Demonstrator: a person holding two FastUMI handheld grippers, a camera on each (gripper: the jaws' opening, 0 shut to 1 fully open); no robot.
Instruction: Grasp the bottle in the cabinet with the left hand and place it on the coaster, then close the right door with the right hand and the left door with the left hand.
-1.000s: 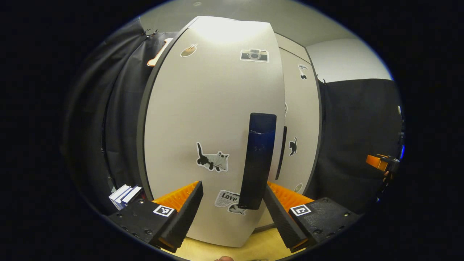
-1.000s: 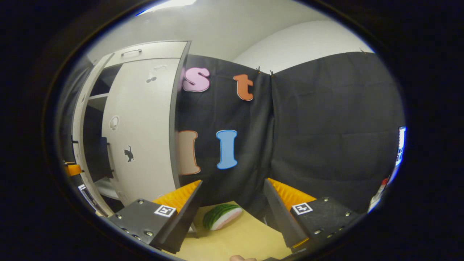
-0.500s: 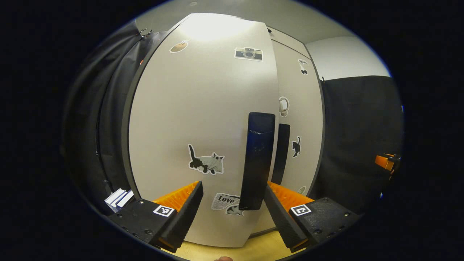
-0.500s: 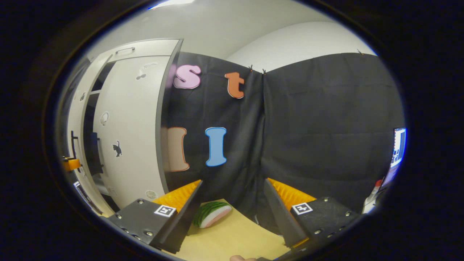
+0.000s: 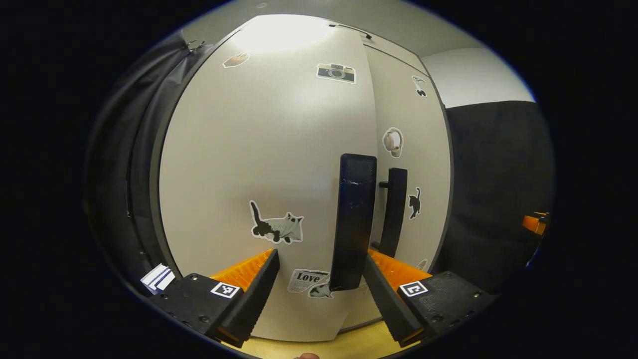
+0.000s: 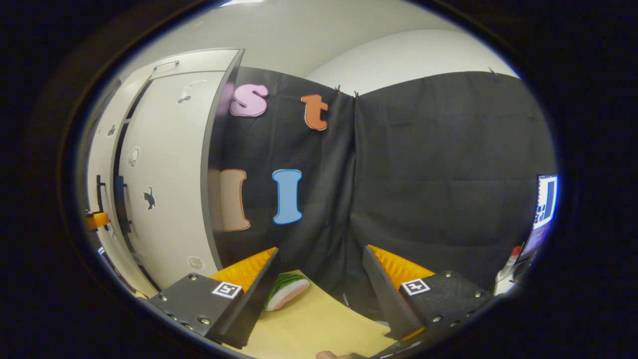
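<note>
1. Black cloth hangs behind the cabinet [image 5: 259, 149].
2. Left gripper [image 5: 319, 294], jaws apart, faces the left door [image 5: 239, 164]; its handle [image 5: 353, 222] stands between the fingers.
3. Right door [image 5: 413, 149] adjoins it; right gripper [image 6: 319, 294], jaws apart, holds nothing.

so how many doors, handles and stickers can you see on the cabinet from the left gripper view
doors: 2, the left door and the right door
handles: 2, one on the left door, one on the right
stickers: 8, five on the left door including the cat, three on the right
total: 12
</note>
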